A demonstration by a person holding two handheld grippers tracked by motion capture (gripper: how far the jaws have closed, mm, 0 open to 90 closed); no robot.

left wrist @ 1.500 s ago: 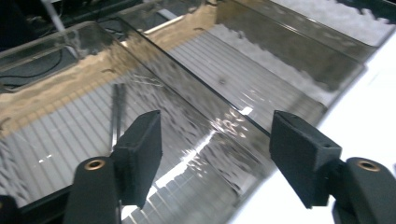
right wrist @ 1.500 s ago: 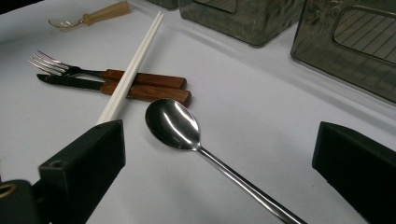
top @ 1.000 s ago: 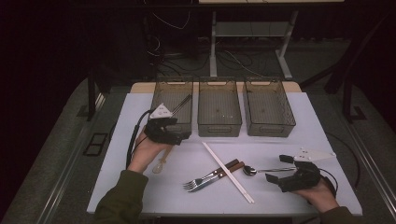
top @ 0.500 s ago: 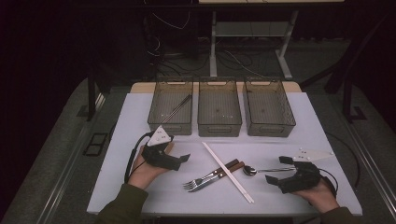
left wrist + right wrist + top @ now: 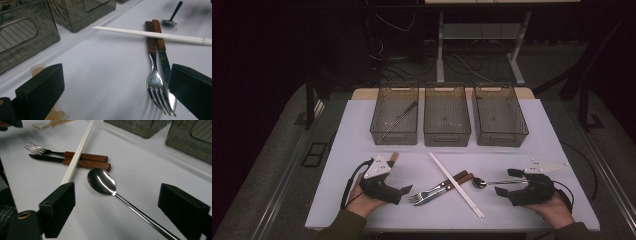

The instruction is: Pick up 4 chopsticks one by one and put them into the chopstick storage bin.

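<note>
High view: at the left of the white counter (image 5: 362,130) the left claw (image 5: 404,190) lies low with its jaws spread wide and nothing between them; they have just been opening. Just beyond it lie a fork (image 5: 432,191) and a knife (image 5: 447,186) side by side, their wooden handles pointing away, and in the left gripper view the fork tines (image 5: 160,100) sit just inside the right-hand jaw. By my reading, cutlery is being sorted into the three bins, and the left claw is lining up for the fork; it would need to shift so both jaws straddle the fork alone, since the knife touches it. A pair of white chopsticks (image 5: 457,185) lies across both wooden handles and is likely to be dragged along when either is lifted. Farther right a spoon (image 5: 479,183) rests bowl toward the middle, its handle running between the jaws of the right claw (image 5: 507,182), which have just been closing but stand apart from the handle, not yet gripping. A further squeeze would take it. Behind stand the bins: the left bin (image 5: 394,131) already holds dark chopsticks (image 5: 401,119), the middle bin (image 5: 447,131) and right bin (image 5: 499,132) look empty. A pale spoon (image 5: 37,71) lies by the left claw.
</note>
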